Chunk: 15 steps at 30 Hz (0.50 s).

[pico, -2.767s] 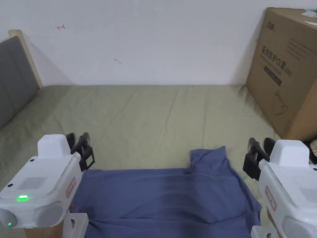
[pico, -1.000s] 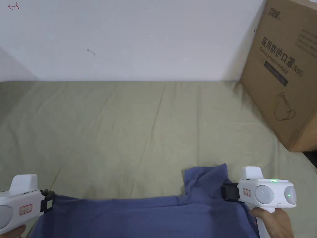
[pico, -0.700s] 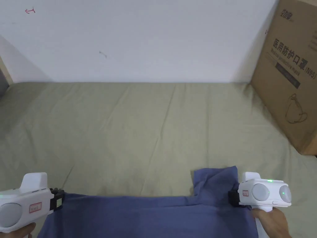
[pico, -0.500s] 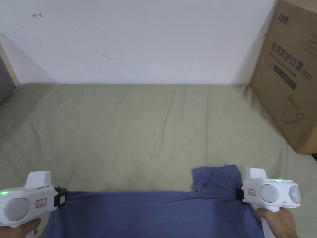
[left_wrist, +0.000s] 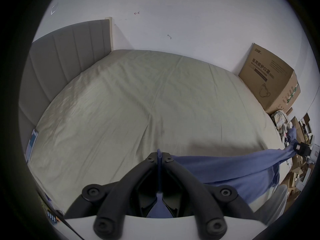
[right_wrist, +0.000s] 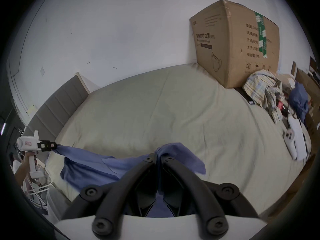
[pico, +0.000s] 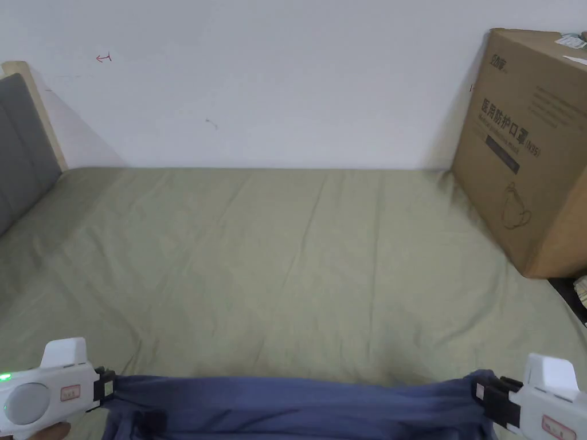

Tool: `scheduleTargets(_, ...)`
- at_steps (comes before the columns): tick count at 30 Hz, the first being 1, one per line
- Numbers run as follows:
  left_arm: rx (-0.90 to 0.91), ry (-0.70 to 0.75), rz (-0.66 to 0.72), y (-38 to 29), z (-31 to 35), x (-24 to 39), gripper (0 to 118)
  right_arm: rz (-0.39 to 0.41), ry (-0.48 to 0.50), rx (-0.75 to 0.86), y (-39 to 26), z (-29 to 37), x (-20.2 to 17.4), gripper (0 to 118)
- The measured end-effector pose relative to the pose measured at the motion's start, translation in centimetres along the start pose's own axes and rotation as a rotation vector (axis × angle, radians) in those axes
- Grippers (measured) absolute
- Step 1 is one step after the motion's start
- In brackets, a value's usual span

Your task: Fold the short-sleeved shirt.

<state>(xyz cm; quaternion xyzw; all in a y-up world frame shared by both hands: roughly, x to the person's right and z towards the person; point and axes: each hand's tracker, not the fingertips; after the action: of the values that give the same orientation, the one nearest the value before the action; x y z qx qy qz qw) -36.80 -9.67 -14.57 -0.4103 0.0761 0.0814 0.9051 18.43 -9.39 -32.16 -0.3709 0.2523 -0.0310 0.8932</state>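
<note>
Between the left gripper [pico: 109, 382] and right gripper [pico: 480, 394]: blue short-sleeved shirt [pico: 298, 404], pulled into a taut horizontal band, lifted off the bed [pico: 286, 246] at its near edge. Rest of cloth hanging below the band, draping toward the bed's front.

Left gripper view: jaws together, clamped on a thin edge of shirt [left_wrist: 225, 167], fabric pinched flat between them and running off to that gripper's right toward the other gripper [left_wrist: 298, 147]. Left gripper [left_wrist: 159, 159] tips meeting on the cloth.

Right gripper view: jaws together, clamped on bunched shirt [right_wrist: 97, 164] fabric; a loose flap spilling over to the right of the tips. Right gripper [right_wrist: 158, 158] tips closed on it. Off to its left, other gripper [right_wrist: 54, 145] gripping the far end, held by a hand [right_wrist: 28, 155].

Beyond both grippers: olive sheet, creased, bare. Far right of the right gripper: cardboard box [pico: 527, 143] standing on the bed against the wall [pico: 258, 74]. Beside the box, in the right gripper view, a pile of clothes [right_wrist: 266, 89]. Far left of the left gripper: grey headboard [pico: 20, 143].
</note>
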Motion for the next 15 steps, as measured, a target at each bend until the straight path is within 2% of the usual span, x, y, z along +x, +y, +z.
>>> scheduleTargets(6, -0.088, 0.020, 0.002, -6.7, 0.2, 0.6, 0, -0.045, -0.046, -0.086, -6.9, 0.6, 0.7, 1)
scheduleTargets(11, -0.157, 0.077, -0.040, -11.2, -2.0, 0.6, 0, -0.105, -0.139, -0.170, -11.1, -1.6, 1.0, 1)
scheduleTargets(12, -0.188, 0.050, -0.017, -11.7, -2.3, 0.7, 0, -0.117, -0.152, -0.181, -11.7, -2.2, 1.0, 1)
scheduleTargets(14, -0.188, 0.053, -0.009, -12.5, -2.9, 0.4, 0, -0.111, -0.191, -0.200, -12.8, -3.3, 0.8, 1)
scheduleTargets(15, -0.181, 0.054, -0.003, -12.5, -3.0, 0.5, 0, -0.078, -0.211, -0.218, -12.8, -3.8, 1.0, 1)
